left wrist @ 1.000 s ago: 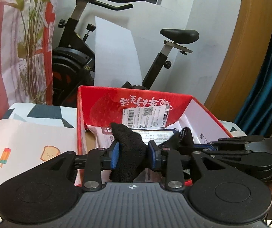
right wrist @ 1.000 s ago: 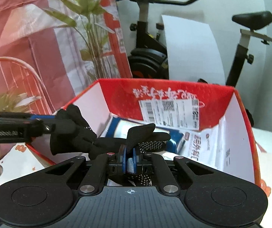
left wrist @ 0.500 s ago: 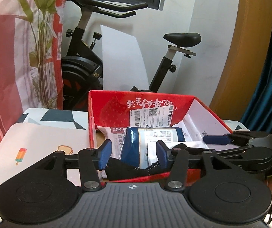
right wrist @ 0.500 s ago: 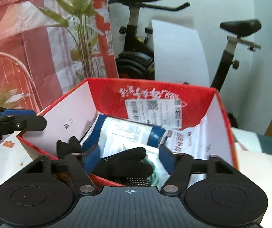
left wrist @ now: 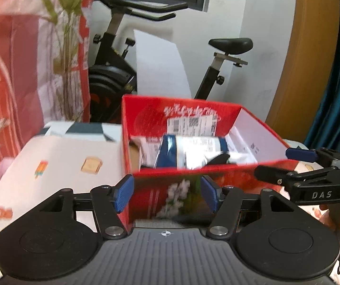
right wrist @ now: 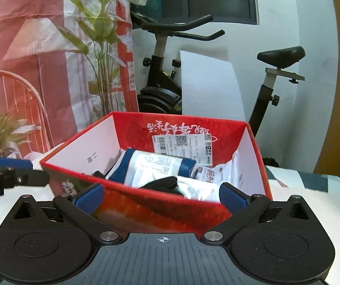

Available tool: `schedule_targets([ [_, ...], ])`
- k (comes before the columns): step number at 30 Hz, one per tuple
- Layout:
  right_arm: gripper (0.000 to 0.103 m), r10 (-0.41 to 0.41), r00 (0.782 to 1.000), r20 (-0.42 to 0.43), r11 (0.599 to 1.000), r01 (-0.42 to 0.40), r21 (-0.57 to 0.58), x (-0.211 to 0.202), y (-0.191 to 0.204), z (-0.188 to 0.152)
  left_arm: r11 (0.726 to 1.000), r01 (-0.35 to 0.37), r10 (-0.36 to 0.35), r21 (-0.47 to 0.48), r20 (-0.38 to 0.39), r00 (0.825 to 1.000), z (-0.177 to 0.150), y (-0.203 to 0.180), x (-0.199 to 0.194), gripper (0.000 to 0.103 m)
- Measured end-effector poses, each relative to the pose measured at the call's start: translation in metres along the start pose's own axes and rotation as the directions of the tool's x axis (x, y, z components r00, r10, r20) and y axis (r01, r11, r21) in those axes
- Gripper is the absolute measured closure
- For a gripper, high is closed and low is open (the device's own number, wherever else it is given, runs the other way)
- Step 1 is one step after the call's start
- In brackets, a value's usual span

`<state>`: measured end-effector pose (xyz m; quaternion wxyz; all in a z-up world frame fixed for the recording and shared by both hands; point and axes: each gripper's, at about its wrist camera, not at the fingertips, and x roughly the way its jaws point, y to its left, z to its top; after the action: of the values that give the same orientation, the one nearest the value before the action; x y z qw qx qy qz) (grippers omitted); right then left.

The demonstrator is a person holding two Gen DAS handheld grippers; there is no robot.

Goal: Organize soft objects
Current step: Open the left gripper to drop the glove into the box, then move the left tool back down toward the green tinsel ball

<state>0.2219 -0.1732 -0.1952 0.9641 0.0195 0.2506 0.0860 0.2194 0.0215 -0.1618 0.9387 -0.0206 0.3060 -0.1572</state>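
Gloves [right wrist: 162,184]: the black pair lies inside the red box [right wrist: 174,204], on top of the blue-and-white pouch [right wrist: 155,168] and the white packets [right wrist: 214,174]. Only parts of the pair show above the near wall.

Left tool [left wrist: 167,196]: jaws spread and opening; nothing lies between the blue pads [left wrist: 122,196]. The tool sits just outside the near wall of the red box, pointing down into it.

Right tool [right wrist: 162,198]: jaws spread wide and opening; nothing lies between them. This tool also sits outside the near wall, with the box interior ahead of it. In the left wrist view it appears at the right edge, with part of the person's hand [left wrist: 338,220] on its handle.

Surroundings: the red box stands on a surface [left wrist: 58,166] covered by a printed cloth. An exercise bike [right wrist: 170,90] stands behind the box, against a pale wall.

Step in hand: release. Judged from the layout, the gloves are deposited and neither tool carries anything.

Next move: locate another soft item. None is visible on the surface in either view, so a scan outward is required first. Keep both tools spread and clear of the box wall while repositioning.
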Motion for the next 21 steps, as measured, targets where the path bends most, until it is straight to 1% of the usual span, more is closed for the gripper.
schedule_targets([
  [4,0.0,-0.002,1.0,0.015,1.0,0.002,0.011,-0.014,0.007,-0.014,0.999,0.0,-0.002,-0.053,-0.029,1.0,-0.021,0.003,-0.008,0.038],
  [8,0.0,-0.005,1.0,0.019,1.0,0.005,0.027,-0.028,0.013,-0.029,0.992,-0.001,-0.009,-0.127,-0.077,0.997,-0.043,0.006,-0.014,0.038],
  [10,0.0,-0.011,1.0,0.018,0.999,0.011,0.036,-0.036,0.015,-0.038,0.989,-0.007,-0.006,-0.149,-0.092,0.996,-0.054,0.006,-0.018,0.038],
  [15,0.0,-0.021,1.0,-0.007,0.996,0.021,0.082,-0.051,0.015,-0.065,0.987,-0.021,-0.001,-0.162,-0.134,0.991,-0.075,0.006,-0.02,0.038],
  [21,0.0,-0.017,0.998,-0.057,0.997,0.022,0.08,-0.054,0.018,-0.094,0.983,-0.037,0.007,-0.18,-0.165,0.986,-0.089,0.007,-0.018,0.038],
])
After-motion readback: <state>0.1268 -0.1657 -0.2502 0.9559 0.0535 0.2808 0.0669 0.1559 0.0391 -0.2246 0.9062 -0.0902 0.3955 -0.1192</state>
